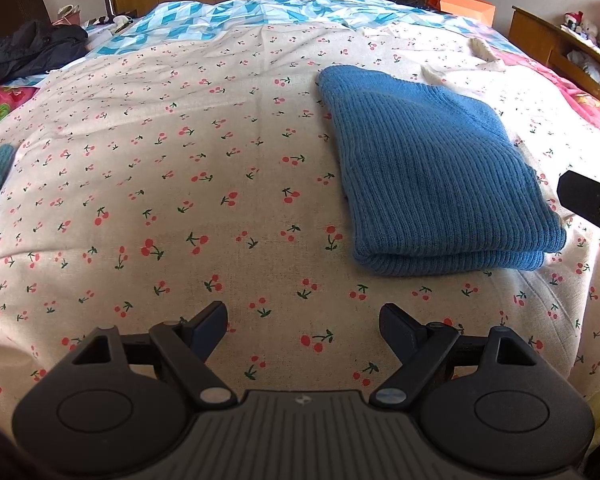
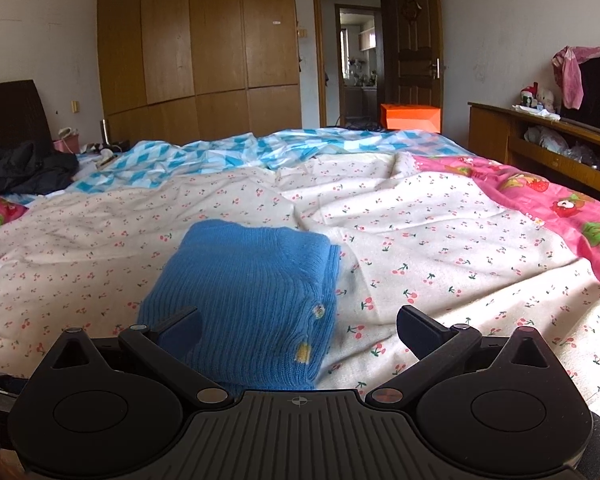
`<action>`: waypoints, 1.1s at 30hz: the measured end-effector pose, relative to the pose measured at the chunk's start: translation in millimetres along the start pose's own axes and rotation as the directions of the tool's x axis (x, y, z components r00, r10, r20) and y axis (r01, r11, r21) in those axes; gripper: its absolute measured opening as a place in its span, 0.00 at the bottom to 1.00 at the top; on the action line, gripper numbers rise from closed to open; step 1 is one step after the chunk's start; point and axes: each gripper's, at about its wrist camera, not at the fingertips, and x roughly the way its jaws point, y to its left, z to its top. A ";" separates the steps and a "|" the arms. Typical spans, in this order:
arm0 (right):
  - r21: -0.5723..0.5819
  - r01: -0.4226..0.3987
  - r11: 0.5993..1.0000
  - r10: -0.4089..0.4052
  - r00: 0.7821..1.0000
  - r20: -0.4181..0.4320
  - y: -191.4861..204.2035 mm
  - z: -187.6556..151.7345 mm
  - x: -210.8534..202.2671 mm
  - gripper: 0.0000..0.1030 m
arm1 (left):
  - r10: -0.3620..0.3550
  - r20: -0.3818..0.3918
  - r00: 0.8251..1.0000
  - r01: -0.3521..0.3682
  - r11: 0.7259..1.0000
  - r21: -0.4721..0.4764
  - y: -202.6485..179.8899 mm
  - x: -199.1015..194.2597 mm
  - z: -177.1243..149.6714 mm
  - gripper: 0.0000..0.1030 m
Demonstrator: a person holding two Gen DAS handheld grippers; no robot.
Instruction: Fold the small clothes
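Folded ribbed-knit sweater (image 1: 436, 172), solid mid blue, with small yellow-and-white buttons (image 2: 317, 310) down one edge. Under it, a cream cotton sheet (image 1: 172, 184) strewn with small red cherries on green stems. Toward the far edge of the bed, a white quilt cover (image 2: 204, 156) in turquoise diamond checks. Along the right edge, a bright pink blanket (image 2: 548, 200) printed with red strawberries and green leaves. Black matte gripper fingers (image 1: 210, 326). Orange box (image 2: 410, 117) beyond the bed.
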 end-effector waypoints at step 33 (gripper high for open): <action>-0.043 0.010 0.999 -0.022 0.960 -0.278 0.9 -17.6 35.1 1.00 | 0.043 -0.052 0.998 -0.041 0.998 0.043 -17.0 8.2 17.8 0.85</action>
